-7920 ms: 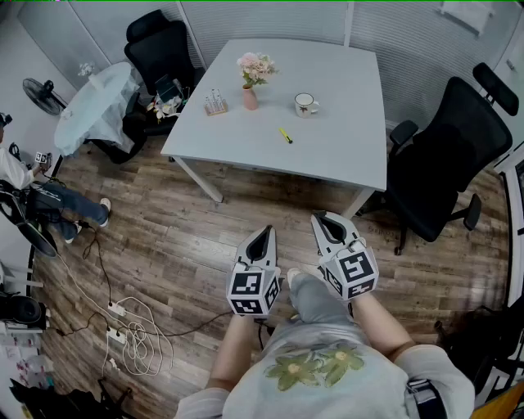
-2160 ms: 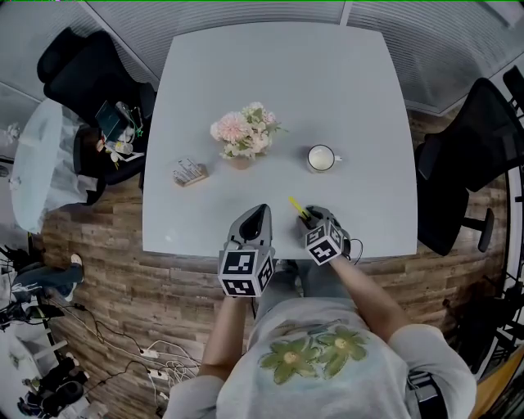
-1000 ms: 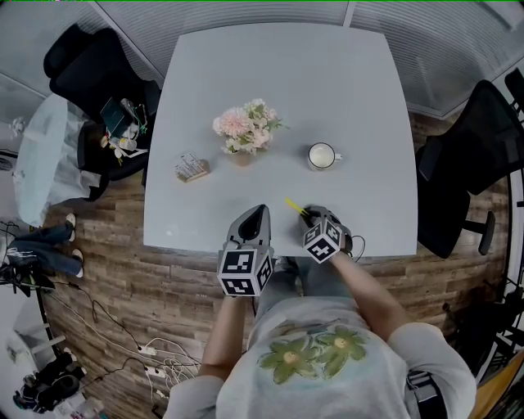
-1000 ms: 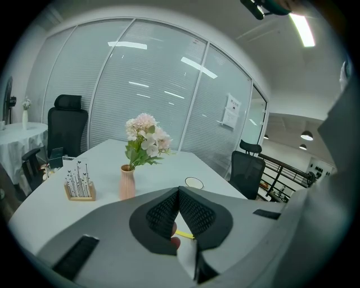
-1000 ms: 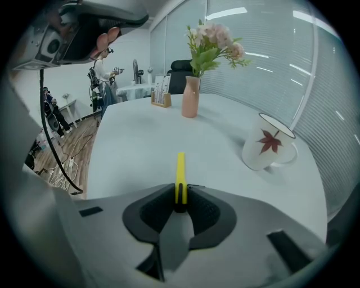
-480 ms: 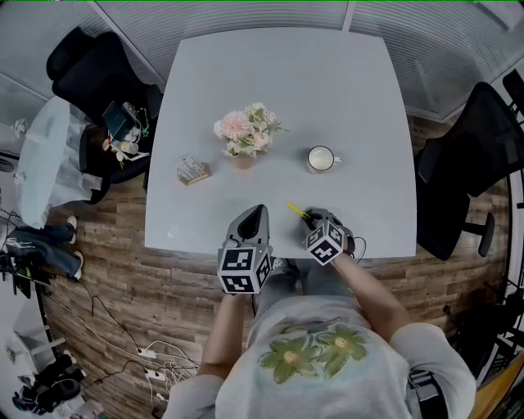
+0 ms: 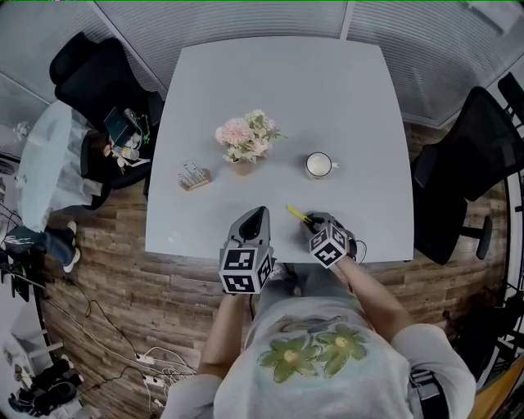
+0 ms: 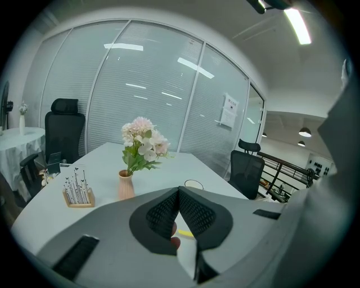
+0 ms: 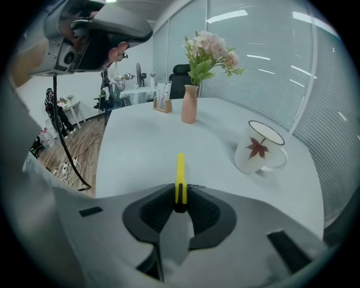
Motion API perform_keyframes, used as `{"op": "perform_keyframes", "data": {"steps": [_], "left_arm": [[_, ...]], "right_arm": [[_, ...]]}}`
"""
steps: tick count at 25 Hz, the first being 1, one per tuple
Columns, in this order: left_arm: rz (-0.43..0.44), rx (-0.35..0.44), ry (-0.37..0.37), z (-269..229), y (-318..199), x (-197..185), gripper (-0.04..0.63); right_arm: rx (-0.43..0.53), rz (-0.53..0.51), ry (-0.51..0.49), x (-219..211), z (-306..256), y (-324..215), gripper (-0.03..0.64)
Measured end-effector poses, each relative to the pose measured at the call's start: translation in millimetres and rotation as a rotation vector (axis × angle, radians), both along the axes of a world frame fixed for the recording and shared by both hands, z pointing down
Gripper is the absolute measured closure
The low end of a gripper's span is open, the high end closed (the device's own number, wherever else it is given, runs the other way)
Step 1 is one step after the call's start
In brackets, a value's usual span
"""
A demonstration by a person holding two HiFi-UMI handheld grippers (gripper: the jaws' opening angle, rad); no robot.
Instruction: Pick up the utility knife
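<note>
desk: a pale grey square desk (image 7: 270, 82), most of its top bare; the person stands at its near edge.
room: wood-plank floor (image 7: 106, 278) all round, a glass wall with blinds (image 7: 246, 20) behind the far side. one black office chair (image 7: 463, 155) stands at the desk's right. another (image 7: 90, 69) is off its far left corner, next to a small round table under a white cover (image 7: 41, 155). loose cables (image 7: 151, 360) lie on the floor at the lower left.
on the desk: a pink vase of flowers (image 7: 244, 141) near the middle, a white mug (image 9: 259, 149) with a red leaf print to its right, and a small wooden holder (image 7: 194, 176) to its left, all well apart.
utility knife: the yellow utility knife (image 9: 180, 171) is near the desk's front edge, closer to the person than the mug. its black rear end sits between the jaws and its yellow body points out towards the vase.
right hand-held gripper: the right hand-held gripper (image 9: 180, 197) tilts steeply down over the front of the desk, its ribbed pads clamped on the knife's rear end from both sides.
left hand-held gripper: the left hand-held gripper (image 8: 179, 194) is just left of the right one at the desk's edge. its jaws meet at the tips with nothing between them, clear of the knife.
</note>
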State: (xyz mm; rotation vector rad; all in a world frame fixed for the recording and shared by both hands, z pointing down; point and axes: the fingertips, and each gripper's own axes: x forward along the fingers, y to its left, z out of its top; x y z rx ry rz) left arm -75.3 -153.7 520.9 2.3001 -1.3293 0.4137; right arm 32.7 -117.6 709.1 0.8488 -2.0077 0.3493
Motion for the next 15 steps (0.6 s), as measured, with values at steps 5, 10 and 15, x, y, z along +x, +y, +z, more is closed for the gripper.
{"op": "perform_keyframes", "data": {"steps": [5,10,15], "left_arm": [[0.006,0.015,0.003,-5.8,-2.1,1.4,0.592],[0.011,0.027,0.007,-10.9,-2.8,2.2,0.592],[0.018,0.033,0.009,-11.1,-2.6,2.3,0.592]], "right_arm": [[0.004,-0.009,-0.010,0.2,-6.4,1.1,0.545],[0.022,-0.006,-0.020,0.4,-17.6,0.1,0.545],[0.046,-0.001,-0.038,-2.0,-29.8,-1.0,0.545]]}}
